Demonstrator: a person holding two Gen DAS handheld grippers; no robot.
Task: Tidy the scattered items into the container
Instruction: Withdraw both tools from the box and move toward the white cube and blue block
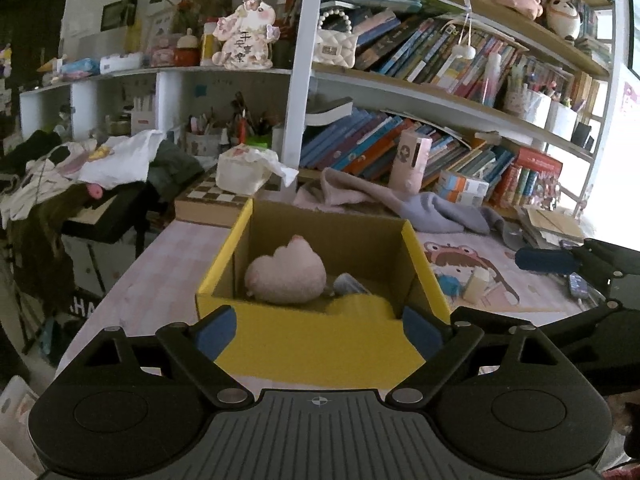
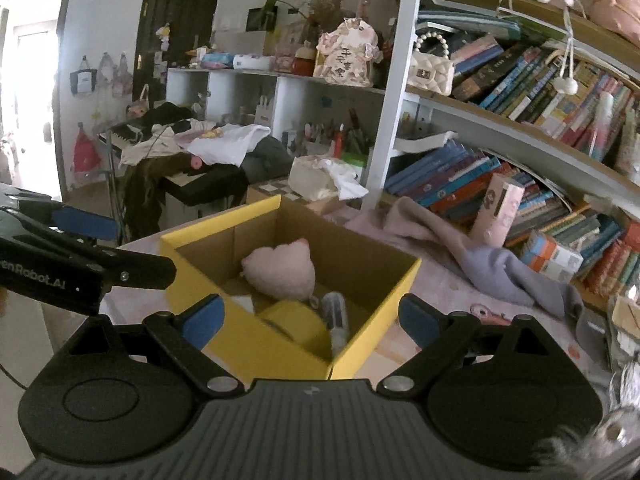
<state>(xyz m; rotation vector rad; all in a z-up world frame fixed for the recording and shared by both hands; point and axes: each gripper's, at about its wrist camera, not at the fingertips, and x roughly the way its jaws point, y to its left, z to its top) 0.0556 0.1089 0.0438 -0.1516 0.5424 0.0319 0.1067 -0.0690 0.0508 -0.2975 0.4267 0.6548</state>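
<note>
Both grippers, left gripper [image 1: 320, 330] and right gripper [image 2: 310, 318], jaws wide, empty; plush [image 1: 285, 276] and pen [image 2: 336, 316] boxed [image 1: 424, 272], next sweep table [image 1: 160, 268] for strays.

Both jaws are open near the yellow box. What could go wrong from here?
1. The left gripper sits close to the yellow box; a forward push might shove it.
2. The right gripper is close alongside, so they may collide.
3. The grey cloth beside the box might snag.
</note>
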